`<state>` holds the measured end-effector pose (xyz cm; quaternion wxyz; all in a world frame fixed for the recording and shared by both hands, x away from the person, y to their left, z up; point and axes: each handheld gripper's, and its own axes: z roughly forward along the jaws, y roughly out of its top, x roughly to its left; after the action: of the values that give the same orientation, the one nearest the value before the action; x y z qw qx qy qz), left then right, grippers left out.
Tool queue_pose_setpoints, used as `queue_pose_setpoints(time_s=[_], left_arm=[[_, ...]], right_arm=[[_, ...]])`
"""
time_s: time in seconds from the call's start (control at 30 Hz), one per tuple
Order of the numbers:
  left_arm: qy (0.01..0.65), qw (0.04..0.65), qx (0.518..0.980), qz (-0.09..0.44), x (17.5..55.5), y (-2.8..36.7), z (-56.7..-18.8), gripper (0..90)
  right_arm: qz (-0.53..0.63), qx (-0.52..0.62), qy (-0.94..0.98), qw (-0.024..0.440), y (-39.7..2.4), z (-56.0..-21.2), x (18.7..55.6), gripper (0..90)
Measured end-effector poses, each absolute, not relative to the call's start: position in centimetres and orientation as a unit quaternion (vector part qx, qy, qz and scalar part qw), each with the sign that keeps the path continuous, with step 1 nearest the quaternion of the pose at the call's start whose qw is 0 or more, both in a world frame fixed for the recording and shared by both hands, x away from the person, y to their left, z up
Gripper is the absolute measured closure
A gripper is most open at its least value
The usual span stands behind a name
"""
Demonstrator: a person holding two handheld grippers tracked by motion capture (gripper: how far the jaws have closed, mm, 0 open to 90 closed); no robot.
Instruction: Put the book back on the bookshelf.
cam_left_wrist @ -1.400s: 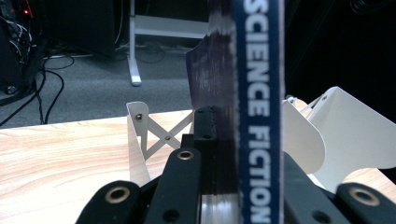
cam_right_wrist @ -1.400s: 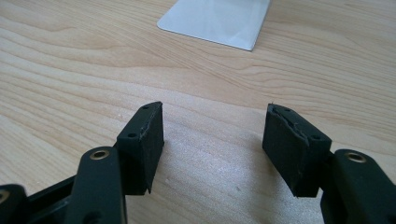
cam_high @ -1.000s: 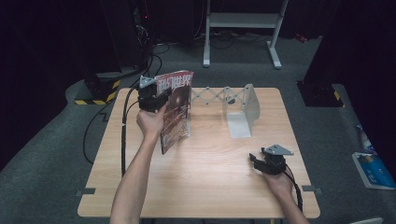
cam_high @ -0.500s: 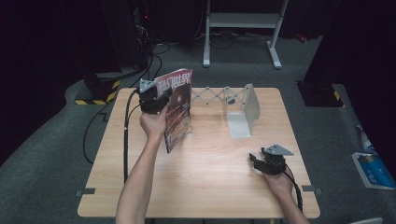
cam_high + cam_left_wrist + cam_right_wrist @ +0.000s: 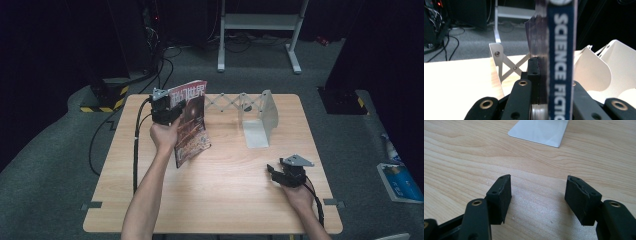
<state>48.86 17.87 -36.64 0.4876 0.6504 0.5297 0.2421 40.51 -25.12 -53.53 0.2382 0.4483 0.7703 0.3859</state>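
High view, white rack (image 5: 260, 117), magazine (image 5: 192, 125) beside

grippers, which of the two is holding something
The left gripper, shut on the magazine and holding it upright. The right gripper rests open on the table.

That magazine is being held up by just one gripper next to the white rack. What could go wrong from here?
The left gripper pinches the magazine only near its top edge, so the floppy pages may sag or slip out. Steered toward the rack, a corner could catch a divider and push the light rack. The right gripper, open on the table, steadies nothing.
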Motion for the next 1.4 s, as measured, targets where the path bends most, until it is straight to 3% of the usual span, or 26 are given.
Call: queue_pose_setpoints(time_s=[1.03, 1.4], left_arm=[[0.562, 0.390, 0.710, 0.169, 49.4, 18.0, -33.6, 83.4], [0.545, 0.427, 0.693, 0.200, 48.3, 18.5, -32.2, 83.9]], right_arm=[[0.384, 0.447, 0.771, 0.241, -25.1, -53.5, 40.4, 38.3], [0.384, 0.448, 0.771, 0.241, -25.1, -53.5, 40.4, 38.4]])
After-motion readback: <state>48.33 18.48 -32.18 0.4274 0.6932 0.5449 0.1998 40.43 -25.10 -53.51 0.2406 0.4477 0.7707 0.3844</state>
